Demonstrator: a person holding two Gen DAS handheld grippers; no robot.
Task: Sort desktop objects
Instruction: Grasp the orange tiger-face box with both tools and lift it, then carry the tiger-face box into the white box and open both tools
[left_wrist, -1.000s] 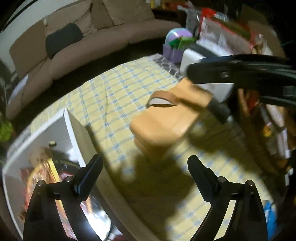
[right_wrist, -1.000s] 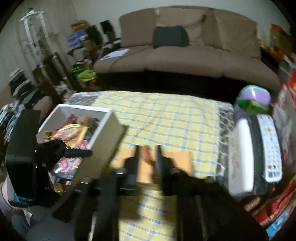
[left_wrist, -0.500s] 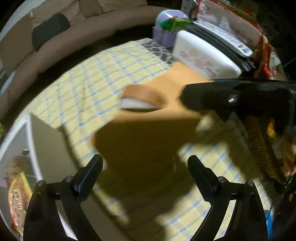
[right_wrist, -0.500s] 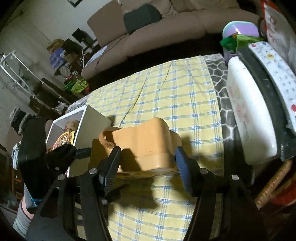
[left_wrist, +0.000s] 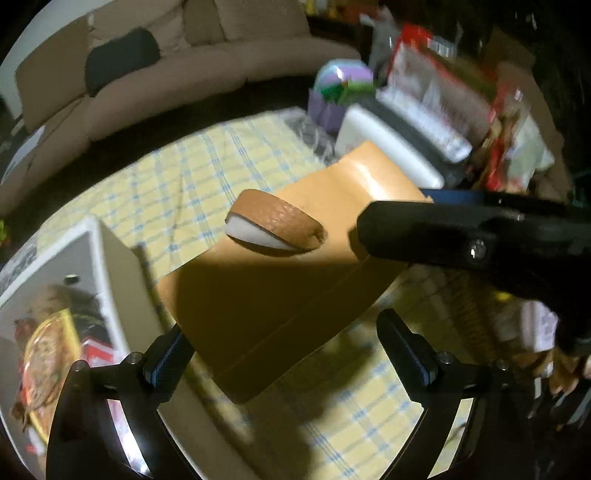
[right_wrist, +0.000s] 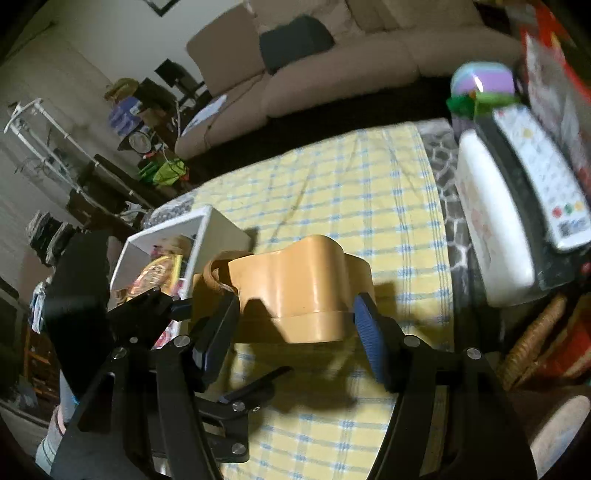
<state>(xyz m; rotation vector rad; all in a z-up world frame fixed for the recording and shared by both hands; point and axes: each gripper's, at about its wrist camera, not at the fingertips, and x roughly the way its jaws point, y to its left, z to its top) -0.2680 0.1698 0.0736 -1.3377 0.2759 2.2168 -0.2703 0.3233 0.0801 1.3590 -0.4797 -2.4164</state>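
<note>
A tan leather tissue box with a loop strap and white tissue showing in its slot stands on the yellow checked tablecloth. In the right wrist view the box sits between my right gripper's blue-padded fingers, which are spread wide at its two ends; contact is unclear. My left gripper is open, right in front of the box's near edge. The right gripper's black arm crosses over the box's right end in the left wrist view.
A white storage box with snack packets stands at the left, also in the right wrist view. At the right are a white case, a remote control, a wicker basket and cluttered packages. A sofa stands behind.
My right gripper went from shut over the box to spread wide around its ends. The left gripper has come closer, so the box now fills its view.
</note>
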